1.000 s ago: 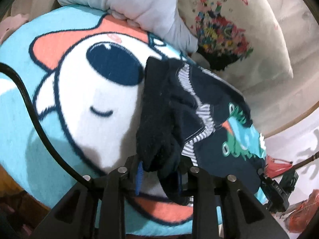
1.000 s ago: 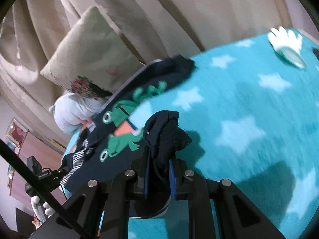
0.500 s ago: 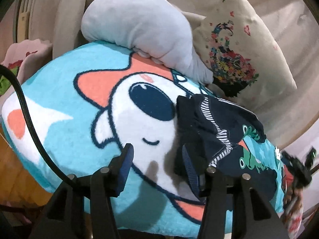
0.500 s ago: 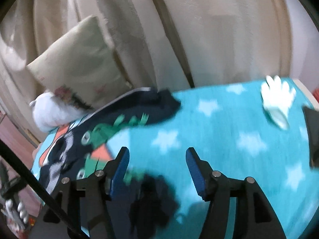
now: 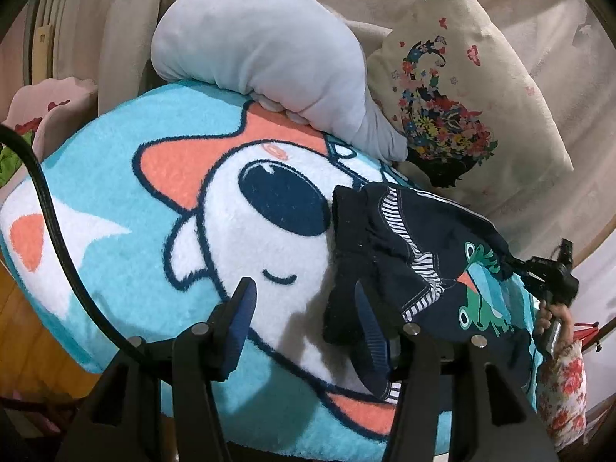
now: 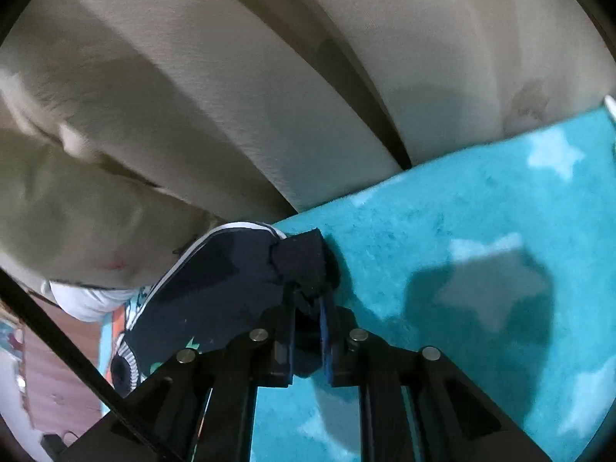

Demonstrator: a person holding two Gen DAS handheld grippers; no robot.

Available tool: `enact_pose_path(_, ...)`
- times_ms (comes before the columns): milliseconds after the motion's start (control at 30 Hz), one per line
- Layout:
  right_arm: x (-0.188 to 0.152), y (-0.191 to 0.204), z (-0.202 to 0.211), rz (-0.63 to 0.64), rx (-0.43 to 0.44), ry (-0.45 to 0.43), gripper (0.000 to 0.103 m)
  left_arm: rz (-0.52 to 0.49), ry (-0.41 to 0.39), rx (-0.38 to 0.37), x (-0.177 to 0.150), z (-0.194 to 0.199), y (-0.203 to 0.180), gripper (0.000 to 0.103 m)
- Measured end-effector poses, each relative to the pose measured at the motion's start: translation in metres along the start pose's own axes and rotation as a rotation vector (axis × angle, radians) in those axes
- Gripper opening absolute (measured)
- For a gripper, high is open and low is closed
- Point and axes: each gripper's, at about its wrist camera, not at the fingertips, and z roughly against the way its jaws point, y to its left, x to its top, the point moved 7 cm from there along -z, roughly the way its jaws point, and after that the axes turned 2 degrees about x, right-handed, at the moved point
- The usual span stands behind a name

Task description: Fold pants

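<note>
Dark navy pants [image 5: 442, 254] with a frog print and a striped waistband lie across a turquoise cartoon blanket [image 5: 115, 161]. My left gripper [image 5: 304, 323] is open and still opening over the blanket. Only blanket lies between its fingers, and the waistband's bunched edge drapes against the right finger [image 5: 369, 331]. In the right wrist view the pants [image 6: 215, 281] end at a dark cuff by the sofa back. My right gripper [image 6: 308, 327] is closing on that cuff, its pads pinching the cloth. A person's hand [image 5: 554, 313] holds that gripper at the pants' far end.
A grey plush pillow [image 5: 269, 50] and a floral cushion [image 5: 462, 96] lean on the beige sofa back [image 6: 269, 77] behind the pants. The star-patterned blanket [image 6: 462, 208] spreads to the right. A black cable [image 5: 57, 231] crosses the left. A wooden floor [image 5: 23, 327] lies below the blanket's edge.
My left gripper let go of the waistband, opened and drew back. My right gripper dropped the cuff it held, opened wide, swept to the far cuff by the sofa back and closed on it.
</note>
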Motion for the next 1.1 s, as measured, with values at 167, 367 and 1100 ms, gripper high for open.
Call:
enact_pose_path(167, -0.017, 0.001, 0.047, 0.007, 0.052, -0.057, 0.009, -0.015, 0.001, -0.009, -0.001, 0.000, -0.006, 0.052)
enact_pose_path(367, -0.044, -0.033, 0.076, 0.053, -0.080, -0.074, 0.011, -0.044, 0.012, -0.014, -0.008, -0.002, -0.018, 0.053)
enact_pose_path(1100, -0.169, 0.066, 0.047, 0.274, 0.025, -0.001, 0.036, -0.212, 0.053, 0.104, -0.026, -0.049, -0.072, 0.069)
